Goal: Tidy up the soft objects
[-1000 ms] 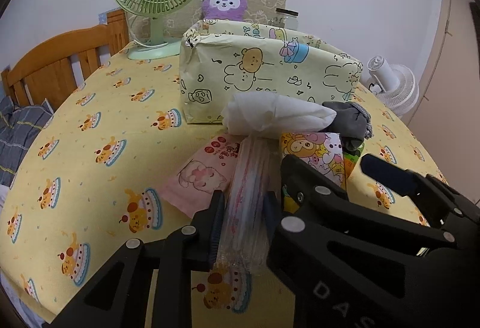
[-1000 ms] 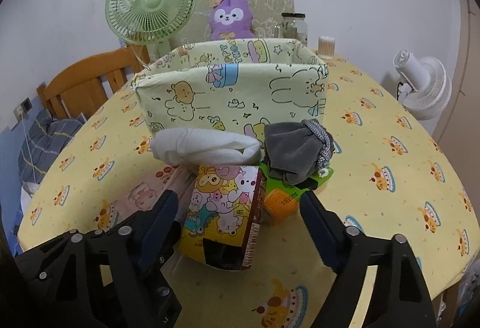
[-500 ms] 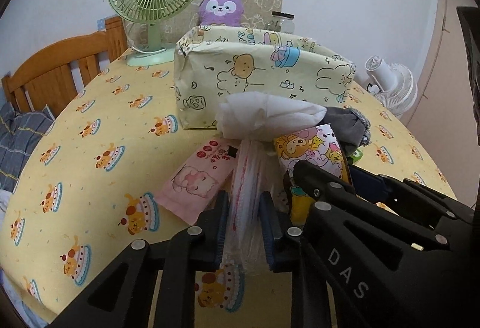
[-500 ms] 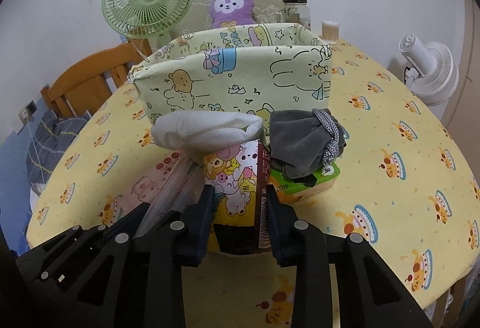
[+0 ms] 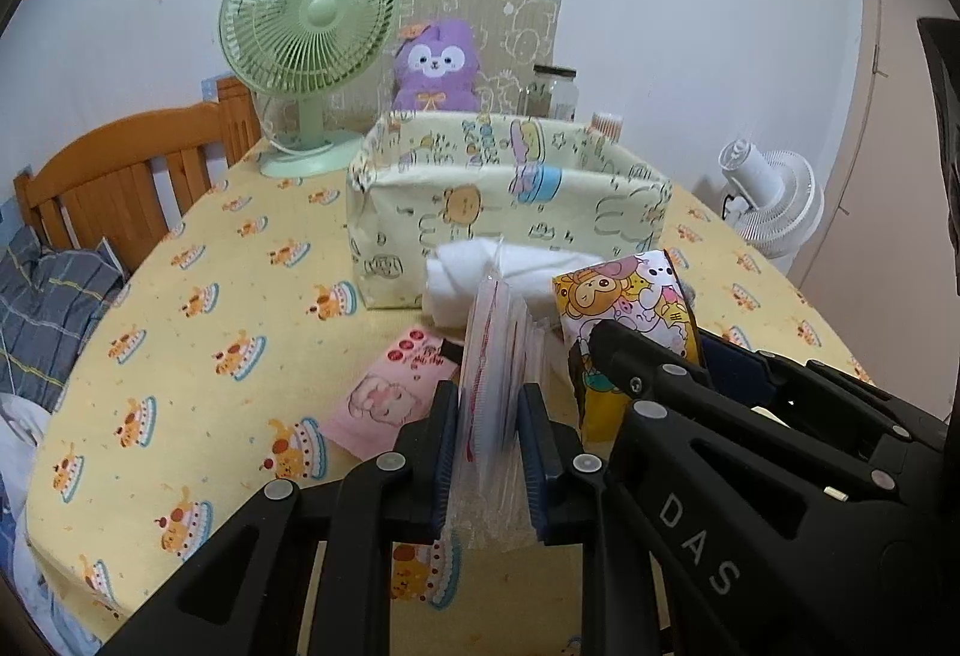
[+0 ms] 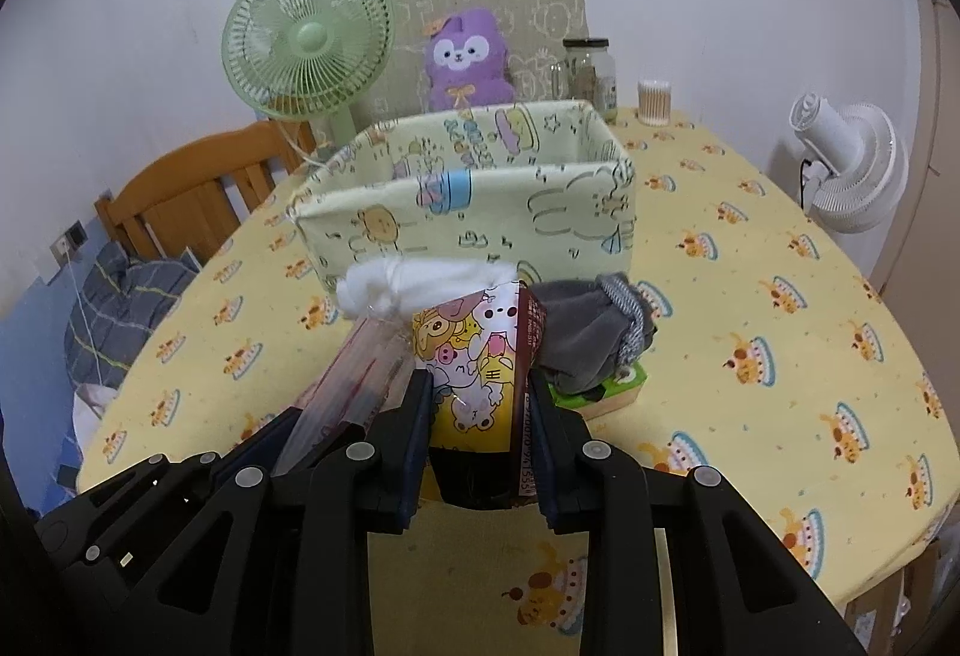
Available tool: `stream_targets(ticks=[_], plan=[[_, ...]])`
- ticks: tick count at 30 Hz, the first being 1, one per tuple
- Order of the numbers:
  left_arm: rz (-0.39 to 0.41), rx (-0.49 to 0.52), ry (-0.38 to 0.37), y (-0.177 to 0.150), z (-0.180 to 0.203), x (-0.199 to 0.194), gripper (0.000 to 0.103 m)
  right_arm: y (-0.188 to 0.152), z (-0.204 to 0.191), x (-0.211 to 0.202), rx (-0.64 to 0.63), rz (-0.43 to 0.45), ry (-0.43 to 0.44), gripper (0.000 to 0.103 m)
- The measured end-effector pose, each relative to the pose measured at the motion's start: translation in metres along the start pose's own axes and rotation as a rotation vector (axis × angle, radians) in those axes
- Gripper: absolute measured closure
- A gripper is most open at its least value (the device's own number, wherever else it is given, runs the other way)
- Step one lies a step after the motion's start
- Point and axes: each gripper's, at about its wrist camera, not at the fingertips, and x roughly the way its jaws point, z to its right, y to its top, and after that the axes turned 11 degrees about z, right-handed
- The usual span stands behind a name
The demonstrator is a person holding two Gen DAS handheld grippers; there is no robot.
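Observation:
My left gripper (image 5: 489, 404) is shut on a clear plastic pack with red stripes (image 5: 495, 344), held up off the table. My right gripper (image 6: 480, 398) is shut on a colourful cartoon-print pack (image 6: 474, 356), also lifted; the same pack (image 5: 624, 308) and the right gripper show at the right of the left wrist view. Behind them lie a white rolled cloth (image 6: 420, 278), a grey pouch (image 6: 591, 329) on a green box (image 6: 612, 386), and a pink packet (image 5: 390, 392). The pale yellow fabric bin (image 6: 474, 200) stands beyond, its inside mostly hidden.
A green desk fan (image 5: 309, 26), a purple plush (image 5: 435, 71) and a glass jar (image 6: 591, 71) stand at the back of the round table (image 6: 780, 356). A white fan (image 6: 852, 164) is off its right edge, a wooden chair (image 5: 126, 176) at the left.
My right gripper closed on the cartoon-print pack. Both grippers then rose, lifting the cartoon pack and the clear striped pack off the table.

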Motion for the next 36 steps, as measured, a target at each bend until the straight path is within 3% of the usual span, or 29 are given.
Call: stream_targets(ticks=[36], plan=[[0.18, 0.037, -0.006, 0.073, 0.029, -0.057, 0.084, 0.076, 0.006, -0.072, 0.004, 0.188, 0.002, 0.07]])
